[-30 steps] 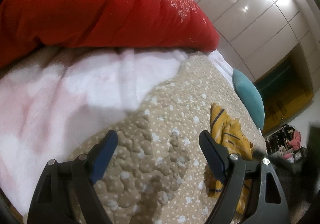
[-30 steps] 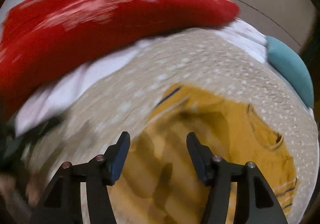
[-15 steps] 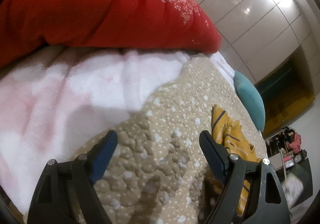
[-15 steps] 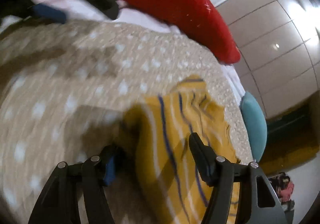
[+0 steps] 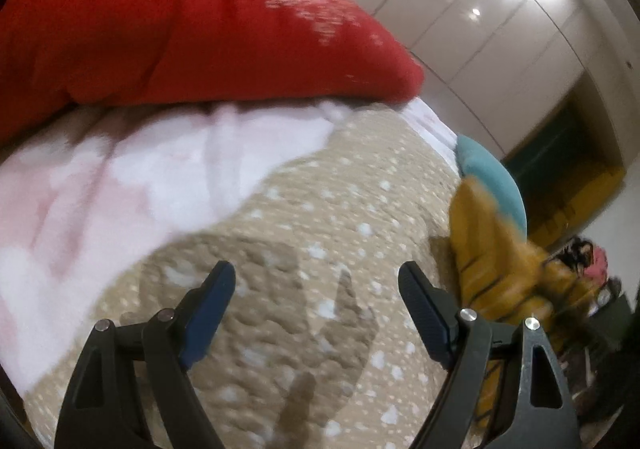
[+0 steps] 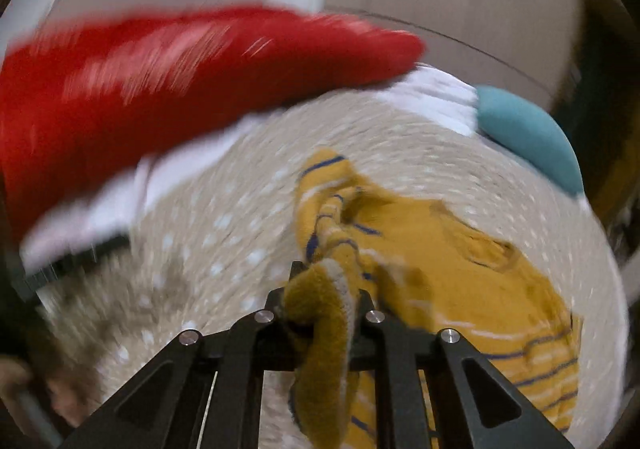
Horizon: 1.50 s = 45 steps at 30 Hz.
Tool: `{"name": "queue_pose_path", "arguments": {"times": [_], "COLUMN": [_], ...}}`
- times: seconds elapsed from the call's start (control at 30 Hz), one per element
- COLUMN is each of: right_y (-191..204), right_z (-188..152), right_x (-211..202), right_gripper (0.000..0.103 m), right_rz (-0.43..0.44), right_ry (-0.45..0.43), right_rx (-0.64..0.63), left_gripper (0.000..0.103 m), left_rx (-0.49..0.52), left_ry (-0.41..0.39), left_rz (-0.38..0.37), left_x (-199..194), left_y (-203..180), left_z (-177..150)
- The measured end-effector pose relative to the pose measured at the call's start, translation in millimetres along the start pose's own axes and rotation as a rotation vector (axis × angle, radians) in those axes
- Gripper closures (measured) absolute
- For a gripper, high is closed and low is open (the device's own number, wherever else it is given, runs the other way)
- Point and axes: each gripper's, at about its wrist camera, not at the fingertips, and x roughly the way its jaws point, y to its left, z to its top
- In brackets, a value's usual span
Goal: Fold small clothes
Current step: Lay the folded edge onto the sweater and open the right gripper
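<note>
R gripper (image 6: 320, 289) pinches yellow striped garment (image 6: 460, 265); L gripper (image 5: 316, 289) open.

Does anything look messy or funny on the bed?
Yes. The yellow striped top lies crumpled on the dotted beige quilt, not flat. One bunched end is pinched in the shut right tool and hangs over it. The left tool is open over bare quilt and holds nothing. Nothing looks spilled or torn.

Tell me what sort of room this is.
Most likely a bedroom. The work surface is a bed with a dotted beige quilt, a big red duvet is piled at its far side, and tall built-in wardrobe doors line the wall.
</note>
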Motion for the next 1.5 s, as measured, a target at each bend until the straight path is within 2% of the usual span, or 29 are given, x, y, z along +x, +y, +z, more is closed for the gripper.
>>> {"name": "queue_pose_path", "arguments": {"times": [0.07,0.17,0.27,0.33,0.4,0.47,0.57,0.77,0.87,0.9,0.93,0.97,1.03,1.07,1.2,1.27,1.37,1.5], "right_y": [-48.9,-126.6,-207.5,-239.4,-269.3,-284.2,-287.8,-275.6,-289.0,-292.3,-296.7,-300.5,-311.5,-316.8,-330.9,-330.9,-320.2,-299.0], "right_z": [0.9,-27.2,-85.4,-122.4,-164.9,-185.0,-195.2,-209.0,-222.4,-227.5,-232.4,-237.7,-248.1,-253.9,-260.2,-250.0,-218.2,-185.3], "right_x": [-24.8,-65.0,-87.7,-88.1,-76.6,-65.5,-56.1,-61.1,-60.1,-62.8,-66.3,-70.7,-80.6,-87.1,-115.3,-128.6,-128.2,-92.6], "right_gripper": [0.09,0.09,0.09,0.09,0.09,0.089,0.089,0.088,0.085,0.073,0.056,0.051,0.05,0.05,0.05,0.05,0.05,0.05], "right_rz": [0.008,-0.038,-0.108,-0.119,-0.057,0.03,0.087,0.11,0.142,0.142,0.121,0.102,0.08,0.06,0.009,0.068,0.251,0.458], "right_ry": [-0.043,-0.099,-0.105,-0.065,-0.014,-0.008,-0.023,-0.051,-0.072,-0.08,-0.087,-0.099,-0.126,-0.141,-0.223,-0.278,-0.306,-0.231], "right_rx": [0.122,0.297,0.491,0.58,0.692,0.755,0.77,0.71,0.737,0.75,0.761,0.769,0.79,0.802,0.815,0.802,0.743,0.67], "left_gripper": [0.02,0.02,0.02,0.02,0.02,0.02,0.02,0.02,0.02,0.02,0.02,0.02,0.015,0.013,0.013,0.013,0.013,0.013], "left_rx": [0.043,0.099,0.143,0.175,0.223,0.284,0.373,0.481,0.542,0.556,0.577,0.589,0.586,0.566,0.555,0.558,0.589,0.564], "left_ry": [0.003,0.04,0.099,0.138,0.172,0.208,0.256,0.321,0.341,0.356,0.383,0.402,0.431,0.429,0.396,0.372,0.318,0.281], "left_rz": [-0.017,-0.089,-0.158,-0.191,-0.226,-0.245,-0.257,-0.276,-0.25,-0.231,-0.198,-0.166,-0.115,-0.114,-0.101,-0.1,-0.069,-0.054], "left_x": [-1.2,0.6,5.9,8.4,7.5,7.3,10.4,25.4,42.0,48.8,60.5,68.1,81.6,83.3,59.4,38.2,15.2,-10.1], "left_y": [-14.5,-37.8,-67.4,-88.9,-114.5,-141.0,-177.7,-244.0,-268.6,-272.3,-275.4,-275.0,-268.9,-264.1,-257.9,-253.0,-247.2,-238.8], "left_z": [-8.8,-24.0,-40.0,-49.4,-62.8,-77.1,-95.5,-121.4,-137.6,-143.3,-152.7,-159.6,-171.0,-174.4,-179.0,-182.3,-189.4,-191.7]}}
